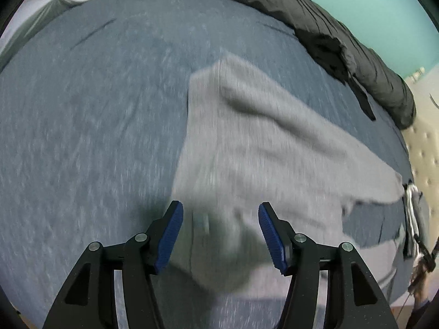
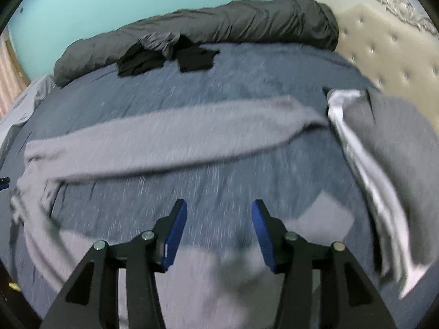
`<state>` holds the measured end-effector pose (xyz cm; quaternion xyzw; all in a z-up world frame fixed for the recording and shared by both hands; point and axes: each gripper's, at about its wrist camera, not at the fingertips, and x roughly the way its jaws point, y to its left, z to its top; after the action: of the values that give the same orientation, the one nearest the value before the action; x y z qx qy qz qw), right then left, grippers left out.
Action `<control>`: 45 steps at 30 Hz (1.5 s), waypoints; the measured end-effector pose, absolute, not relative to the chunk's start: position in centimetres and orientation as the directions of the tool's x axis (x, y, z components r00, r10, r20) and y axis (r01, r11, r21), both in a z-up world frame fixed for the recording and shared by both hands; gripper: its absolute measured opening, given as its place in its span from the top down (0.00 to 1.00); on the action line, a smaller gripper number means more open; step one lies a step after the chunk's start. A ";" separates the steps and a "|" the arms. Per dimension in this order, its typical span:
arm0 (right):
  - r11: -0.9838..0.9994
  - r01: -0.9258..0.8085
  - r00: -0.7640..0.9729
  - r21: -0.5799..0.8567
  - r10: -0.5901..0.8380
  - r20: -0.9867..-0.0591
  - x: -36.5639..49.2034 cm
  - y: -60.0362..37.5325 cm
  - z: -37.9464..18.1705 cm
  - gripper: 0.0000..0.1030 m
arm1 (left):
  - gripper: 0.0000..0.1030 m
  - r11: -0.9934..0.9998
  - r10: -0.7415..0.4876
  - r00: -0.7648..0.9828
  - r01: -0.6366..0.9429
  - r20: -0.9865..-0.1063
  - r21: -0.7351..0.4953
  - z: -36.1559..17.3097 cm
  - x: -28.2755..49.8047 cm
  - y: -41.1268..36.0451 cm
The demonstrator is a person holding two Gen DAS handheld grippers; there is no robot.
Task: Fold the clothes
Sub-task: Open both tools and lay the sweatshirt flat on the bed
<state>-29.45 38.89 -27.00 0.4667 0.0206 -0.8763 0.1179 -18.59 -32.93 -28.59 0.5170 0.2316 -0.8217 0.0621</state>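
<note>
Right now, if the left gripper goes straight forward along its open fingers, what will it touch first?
Most likely the light grey garment. The left gripper is open and holds nothing, and the grey cloth lies right ahead between its fingers on the blue bed sheet. The picture is blurred, so depth is uncertain.

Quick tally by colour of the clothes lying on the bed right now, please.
Light grey: 1, the long garment spread across the sheet
Black: 2, small pieces near the dark duvet
Dark grey with white lining: 1, the garment by the headboard
Total: 4, though blur may hide more.
</note>
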 end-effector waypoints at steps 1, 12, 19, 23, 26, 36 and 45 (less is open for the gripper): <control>-0.971 0.223 -0.524 0.085 -0.192 -0.829 -28.4 39.2 -27.5 0.51 | 0.40 -0.878 0.146 -0.465 0.345 -0.873 -0.331 -28.7 -17.7 -33.0; -0.982 0.107 -0.491 0.158 -0.190 -0.850 -20.1 44.1 -30.7 0.51 | 0.38 -0.804 0.209 -0.476 0.414 -0.854 -0.427 -31.9 -10.9 -33.4; -0.980 0.051 -0.492 0.193 -0.193 -0.849 -17.9 45.8 -31.2 0.51 | 0.37 -0.692 0.281 -0.522 0.471 -0.806 -0.546 -34.8 -10.6 -33.7; -0.981 0.048 -0.492 0.190 -0.189 -0.850 -17.3 45.9 -31.3 0.51 | 0.38 -0.666 0.287 -0.543 0.479 -0.789 -0.572 -36.1 -11.2 -33.4; -0.981 0.045 -0.488 0.189 -0.187 -0.853 -17.2 45.9 -31.4 0.51 | 0.68 -0.668 0.290 -0.556 0.466 -0.779 -0.581 -36.6 -11.7 -33.2; -0.981 0.044 -0.492 0.191 -0.187 -0.850 -17.6 45.6 -30.9 0.51 | 0.97 -0.734 0.213 -0.644 0.390 -0.735 -0.555 -29.6 -10.0 -35.0; -0.978 -0.043 -0.529 0.203 -0.150 -0.835 -16.9 48.7 -29.7 0.51 | 0.97 -0.765 0.167 -0.618 0.410 -0.768 -0.496 -27.3 -7.1 -38.3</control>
<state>-16.88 48.70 -29.75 0.4842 -0.0996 -0.8687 0.0310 -7.15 -38.32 -27.35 0.4307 0.3347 -0.8350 0.0728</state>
